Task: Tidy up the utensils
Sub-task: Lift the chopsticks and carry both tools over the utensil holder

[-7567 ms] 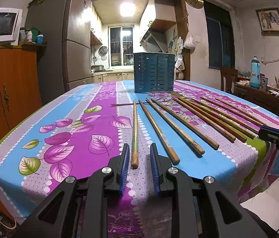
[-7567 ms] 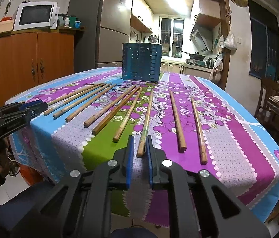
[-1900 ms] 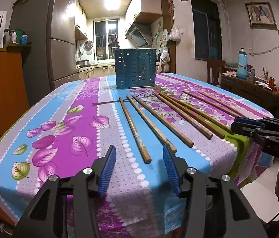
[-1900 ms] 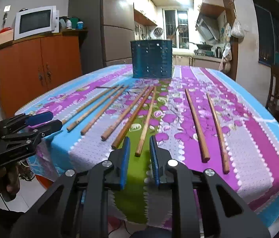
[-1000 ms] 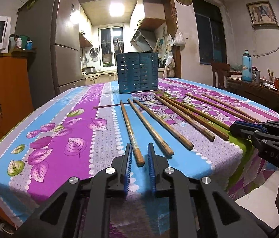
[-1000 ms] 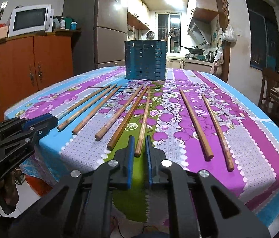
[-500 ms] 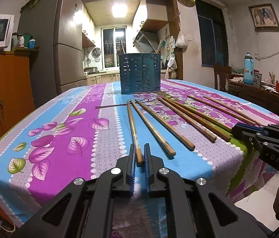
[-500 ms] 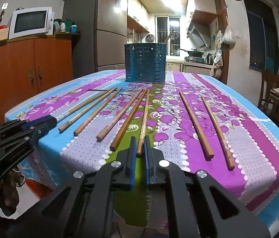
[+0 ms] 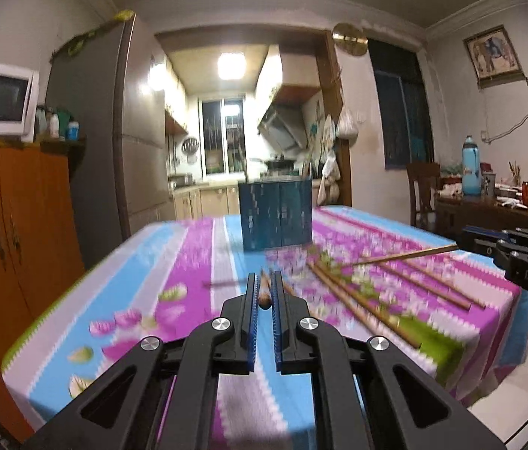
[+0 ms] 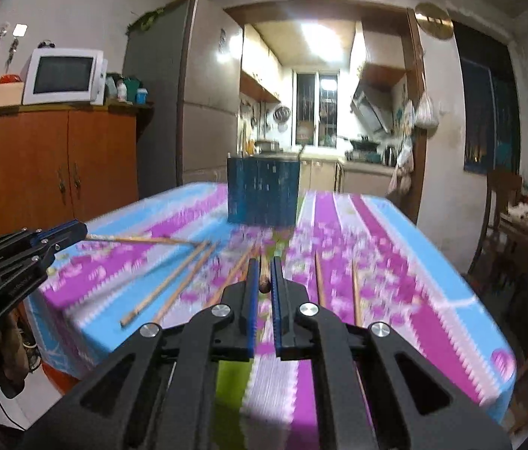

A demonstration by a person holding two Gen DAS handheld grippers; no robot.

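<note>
While both of your grippers are clear of the table, each one has a chopstick pinched by its near end. Your left gripper (image 9: pixel 264 289) has its blue pads closed on the left-hand chopstick (image 9: pixel 265 295), whose rounded butt shows between the fingers; from the right wrist view that stick (image 10: pixel 140 239) juts sideways out of the tips, above the cloth. Your right gripper (image 10: pixel 262 276) is likewise clamped on the middle chopstick (image 10: pixel 264 279), which the left wrist view shows as a thin stick (image 9: pixel 402 257) slanting off the cloth. The remaining chopsticks (image 9: pixel 361 302) lie side by side on the floral tablecloth (image 9: pixel 196 258), some left of your right gripper (image 10: pixel 174 281) and two to its right (image 10: pixel 355 292). The blue slotted utensil holder (image 9: pixel 275 215) stands upright at the far end of the table, well beyond both grippers. Motion blur smears the cloth and sticks.
</note>
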